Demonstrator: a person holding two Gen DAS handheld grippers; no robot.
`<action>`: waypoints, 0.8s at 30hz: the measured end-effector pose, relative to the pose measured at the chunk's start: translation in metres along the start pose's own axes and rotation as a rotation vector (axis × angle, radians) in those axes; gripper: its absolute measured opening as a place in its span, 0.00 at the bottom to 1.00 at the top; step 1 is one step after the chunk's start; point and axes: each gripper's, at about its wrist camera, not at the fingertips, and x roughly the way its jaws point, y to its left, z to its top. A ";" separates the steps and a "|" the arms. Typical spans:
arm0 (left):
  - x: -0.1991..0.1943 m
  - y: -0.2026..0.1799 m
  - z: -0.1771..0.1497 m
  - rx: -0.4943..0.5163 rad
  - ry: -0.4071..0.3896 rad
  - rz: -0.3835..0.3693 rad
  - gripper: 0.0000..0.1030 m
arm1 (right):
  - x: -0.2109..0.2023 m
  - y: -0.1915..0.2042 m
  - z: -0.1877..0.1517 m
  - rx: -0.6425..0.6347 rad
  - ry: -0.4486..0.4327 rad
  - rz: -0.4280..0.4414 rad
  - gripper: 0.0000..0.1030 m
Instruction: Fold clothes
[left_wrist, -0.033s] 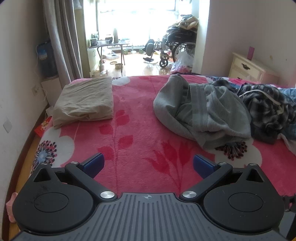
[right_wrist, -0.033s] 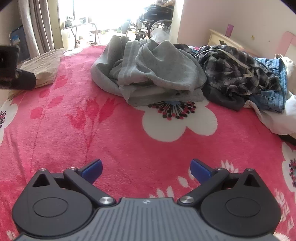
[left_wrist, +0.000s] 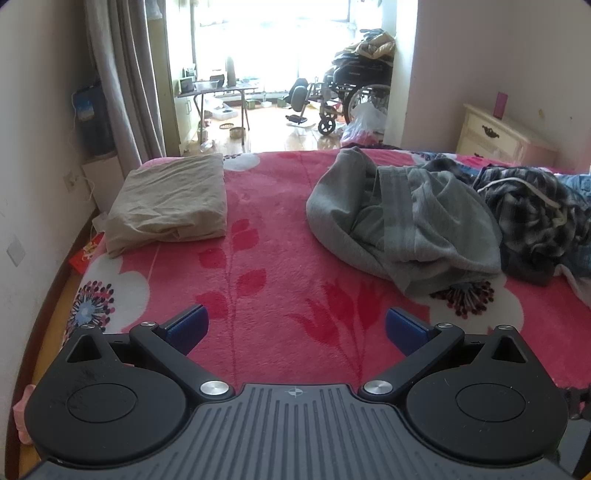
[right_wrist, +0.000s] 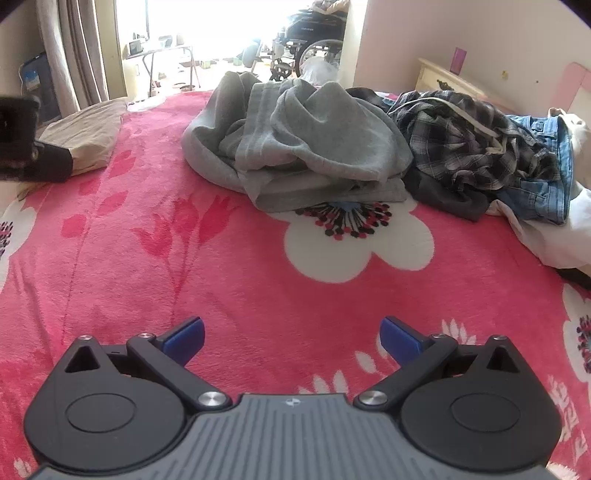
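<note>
At far left, a folded beige garment (left_wrist: 168, 201) is lying flat near the corner of the bed, on the pink flowered blanket (left_wrist: 266, 258). The left gripper (left_wrist: 295, 328) is being held above the blanket with its blue-padded fingers (left_wrist: 188, 325) spread wide and nothing between them. Toward the middle, a crumpled grey sweatshirt (left_wrist: 406, 221) is heaped on the blanket, well apart from the beige garment. The right gripper (right_wrist: 293, 334) is likewise being held released over bare blanket, short of the grey sweatshirt, with nothing grasped. Just right of the sweatshirt and touching it, a dark plaid shirt (right_wrist: 472, 136) is bunched up, with blue denim (right_wrist: 546, 184) lying against its right side. At far right, white fabric (right_wrist: 550, 240) is seen at the bed's edge.
</note>
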 end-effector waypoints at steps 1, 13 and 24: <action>0.000 0.000 0.000 -0.005 0.001 -0.002 1.00 | -0.001 0.000 0.000 0.002 -0.003 0.000 1.00; -0.009 0.006 -0.021 0.001 -0.014 0.000 1.00 | -0.024 -0.004 0.006 0.032 -0.055 0.000 1.00; -0.013 0.012 -0.035 -0.009 0.030 -0.015 1.00 | -0.035 0.000 0.006 0.034 -0.089 -0.004 1.00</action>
